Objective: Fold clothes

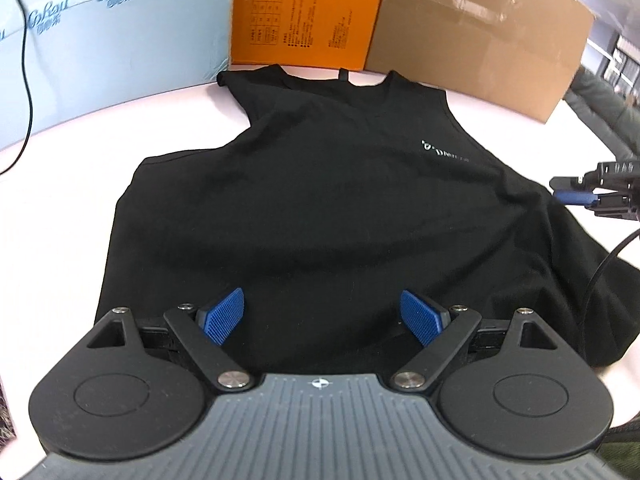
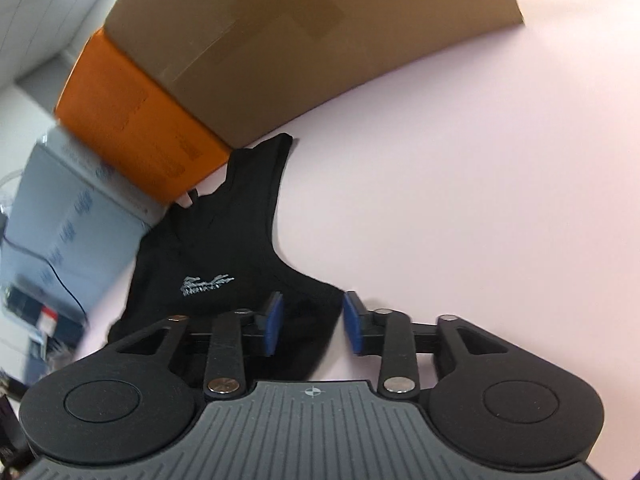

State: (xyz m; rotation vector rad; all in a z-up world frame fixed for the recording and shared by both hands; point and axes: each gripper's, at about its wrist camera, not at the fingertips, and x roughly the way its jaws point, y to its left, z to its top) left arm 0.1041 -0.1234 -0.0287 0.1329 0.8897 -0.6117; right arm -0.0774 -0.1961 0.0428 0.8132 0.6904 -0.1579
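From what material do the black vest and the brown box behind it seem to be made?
Black vest: probably a soft knit fabric, matte; it lies limp with gentle wrinkles and a printed chest logo. Brown box: cardboard, by its flat tan face, with glossy clear tape strips across it.

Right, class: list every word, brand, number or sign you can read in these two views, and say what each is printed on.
"CoRou", as best it reads, repeated in teal script: light blue box.
Black tables and text: orange box, too small to read.
Silver logo and wording: black tank top, chest, too blurred to read.
Brown cardboard box: only tape, no text visible.
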